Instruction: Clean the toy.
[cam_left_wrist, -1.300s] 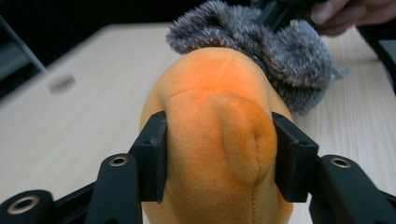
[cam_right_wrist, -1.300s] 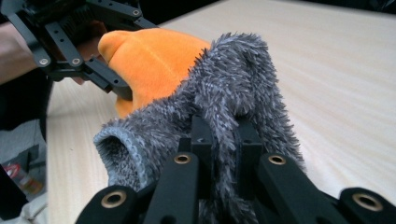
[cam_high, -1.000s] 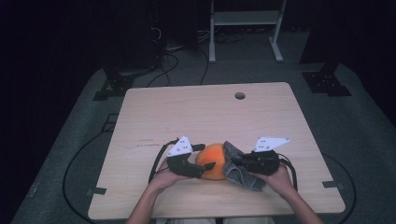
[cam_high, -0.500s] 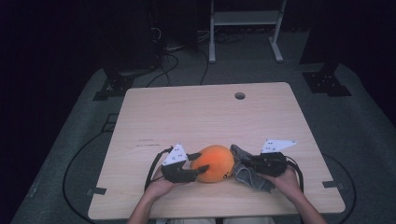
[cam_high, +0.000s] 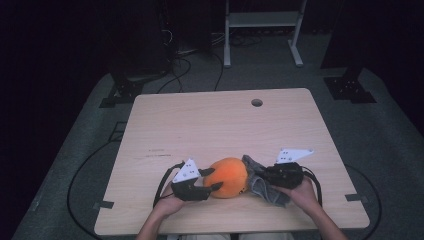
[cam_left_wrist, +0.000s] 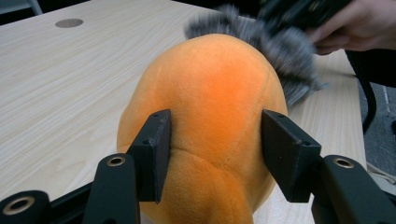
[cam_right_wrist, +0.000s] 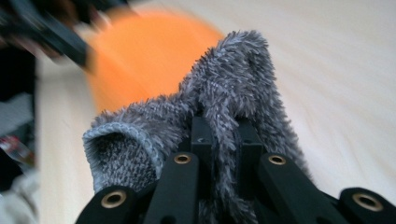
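On the near part of the wooden table (cam_high: 200, 125), the left gripper (cam_high: 209, 179) has just been closing its jaws and now squeezes the orange plush toy (cam_high: 227, 176) on both sides; just right of it, touching, lies the grey fuzzy cloth (cam_high: 260, 182); the right gripper (cam_high: 265, 176) pinches it tight.

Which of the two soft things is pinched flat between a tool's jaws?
The grey fuzzy cloth, clamped thin in the right gripper; the orange plush stays round and bulging.
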